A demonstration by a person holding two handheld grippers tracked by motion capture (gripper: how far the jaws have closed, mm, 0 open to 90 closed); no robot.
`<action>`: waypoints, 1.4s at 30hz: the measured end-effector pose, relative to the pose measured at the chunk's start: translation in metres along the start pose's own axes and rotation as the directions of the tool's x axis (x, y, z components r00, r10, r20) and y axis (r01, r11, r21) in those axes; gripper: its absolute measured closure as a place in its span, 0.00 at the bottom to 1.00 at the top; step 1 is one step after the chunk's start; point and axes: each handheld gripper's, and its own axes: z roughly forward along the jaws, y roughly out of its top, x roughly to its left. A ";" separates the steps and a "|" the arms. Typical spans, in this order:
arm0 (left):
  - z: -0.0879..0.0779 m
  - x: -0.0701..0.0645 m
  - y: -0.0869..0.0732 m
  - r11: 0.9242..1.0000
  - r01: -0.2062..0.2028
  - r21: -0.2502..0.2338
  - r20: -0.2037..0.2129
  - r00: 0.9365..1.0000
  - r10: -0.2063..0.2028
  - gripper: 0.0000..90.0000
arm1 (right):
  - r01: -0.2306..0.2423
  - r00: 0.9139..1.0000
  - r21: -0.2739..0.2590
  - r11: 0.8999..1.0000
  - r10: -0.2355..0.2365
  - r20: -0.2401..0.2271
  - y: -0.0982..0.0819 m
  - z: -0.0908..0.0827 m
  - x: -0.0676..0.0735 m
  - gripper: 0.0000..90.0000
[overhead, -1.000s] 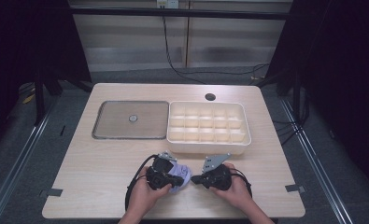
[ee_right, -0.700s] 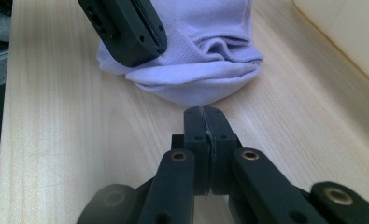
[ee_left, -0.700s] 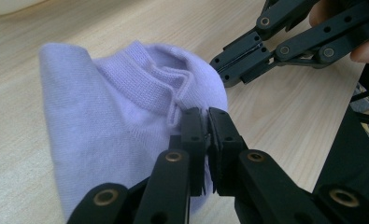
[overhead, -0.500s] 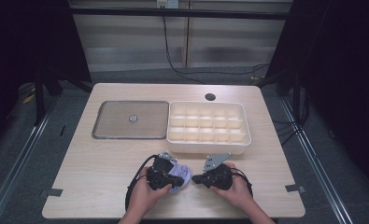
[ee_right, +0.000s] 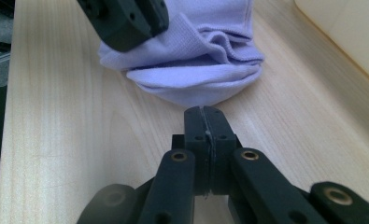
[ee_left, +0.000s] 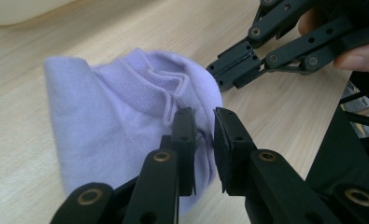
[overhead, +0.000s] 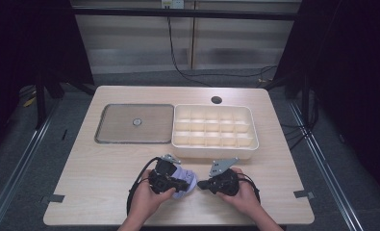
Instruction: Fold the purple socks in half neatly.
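The left gripper (ee_left: 203,135), its jaws just easing apart off a fold, is letting go of the folded lilac sock (ee_left: 121,116) lying on the table (overhead: 96,168), while the right gripper (ee_right: 204,122), jaws pressed together on nothing, is waiting just beside it, short of the compartment tray (overhead: 214,132).

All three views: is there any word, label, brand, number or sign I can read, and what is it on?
None can be read.
Lilac sock: plain knit, no label or print in view.
Compartment tray: bare, no marking.
Flat lid: a small round mark at its middle, too small to read.
Left gripper and right gripper: black links and brass pins, no lettering.
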 end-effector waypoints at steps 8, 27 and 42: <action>-0.011 0.007 0.007 0.997 0.040 -0.060 -0.019 0.999 -0.041 0.89 | 0.002 1.000 0.000 1.000 -0.002 0.001 0.000 0.000 0.000 0.99; 0.021 0.009 0.002 0.999 -0.006 0.041 -0.080 0.997 0.009 0.92 | 0.005 1.000 -0.001 1.000 -0.005 0.002 0.000 0.001 0.001 1.00; 0.009 0.008 0.005 0.999 -0.007 0.040 -0.083 0.996 0.011 0.85 | 0.004 1.000 -0.003 1.000 -0.004 0.000 0.000 0.001 0.001 1.00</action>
